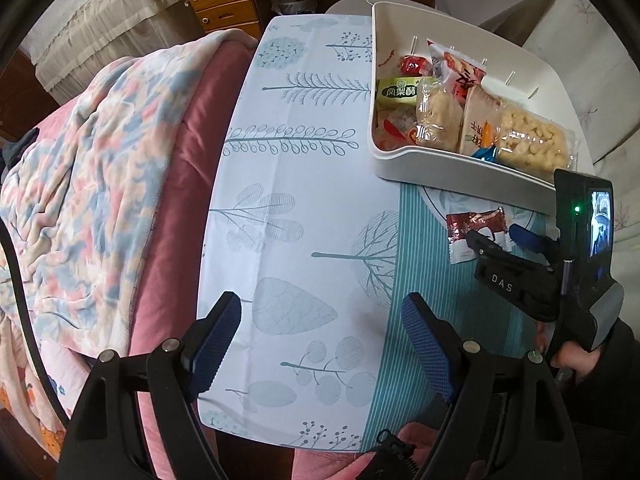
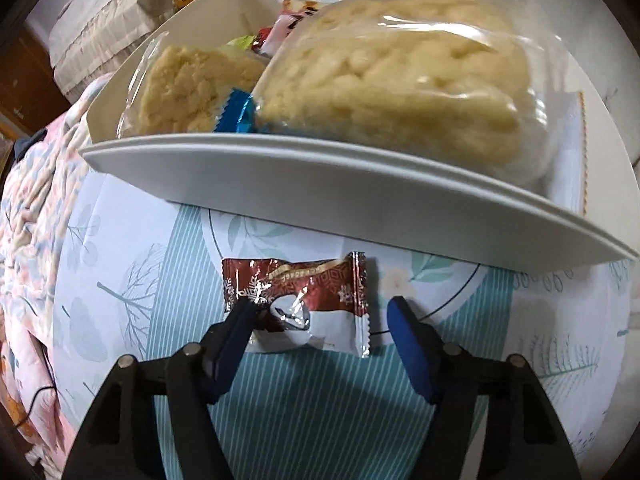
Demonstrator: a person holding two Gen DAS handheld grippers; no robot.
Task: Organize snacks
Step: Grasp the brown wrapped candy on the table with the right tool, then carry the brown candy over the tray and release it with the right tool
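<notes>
Beside the tray on the tabletop, our right tool straddles the last loose red candy, not clamped; left tool open, empty; other snacks already binned.

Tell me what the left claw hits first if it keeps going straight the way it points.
Probably just the bare tablecloth: the left claw stands open over it, no snack between its fingers. Depth is hard to judge.

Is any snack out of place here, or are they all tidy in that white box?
One is: a dark red snack packet lies alone on the tablecloth, just outside the white box holding the other snacks. The right tool straddles it.
</notes>
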